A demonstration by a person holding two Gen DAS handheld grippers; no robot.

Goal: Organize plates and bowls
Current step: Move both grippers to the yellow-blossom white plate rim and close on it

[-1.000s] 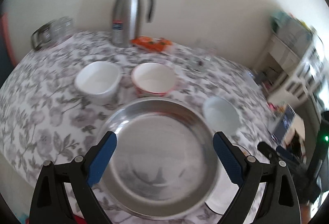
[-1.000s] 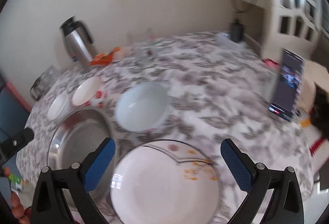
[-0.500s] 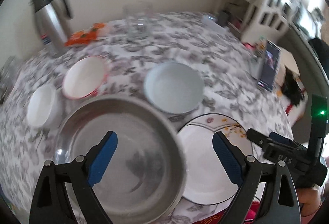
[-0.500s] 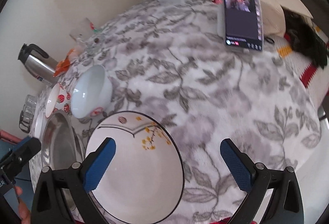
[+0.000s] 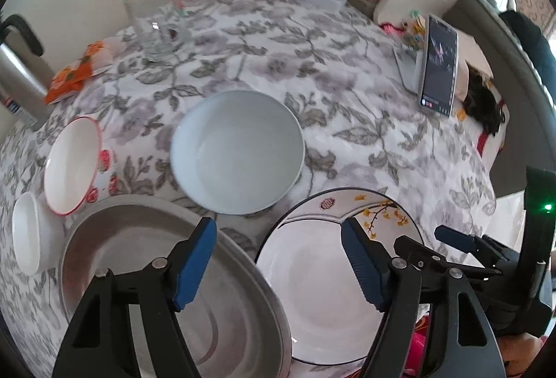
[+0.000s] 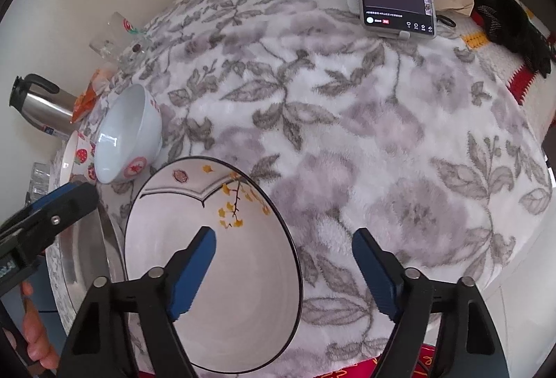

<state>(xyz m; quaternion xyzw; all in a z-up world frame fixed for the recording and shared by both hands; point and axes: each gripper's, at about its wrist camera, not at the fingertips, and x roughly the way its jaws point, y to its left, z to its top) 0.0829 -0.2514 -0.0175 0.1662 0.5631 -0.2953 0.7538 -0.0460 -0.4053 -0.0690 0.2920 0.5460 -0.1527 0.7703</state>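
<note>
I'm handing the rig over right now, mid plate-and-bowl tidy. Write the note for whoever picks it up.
Left gripper: jaws closing, straddling the gap between steel plate and painted plate; nothing gripped.
Right gripper: jaws closing, astride the painted plate's right rim; pads not yet pressing.
Pale blue bowl sits behind the plates; strawberry bowl and small white bowl to its left.
Done: nothing stacked yet; every dish lies apart on the tablecloth.
Left: grip the painted plate, then gather plates and bowls.
</note>
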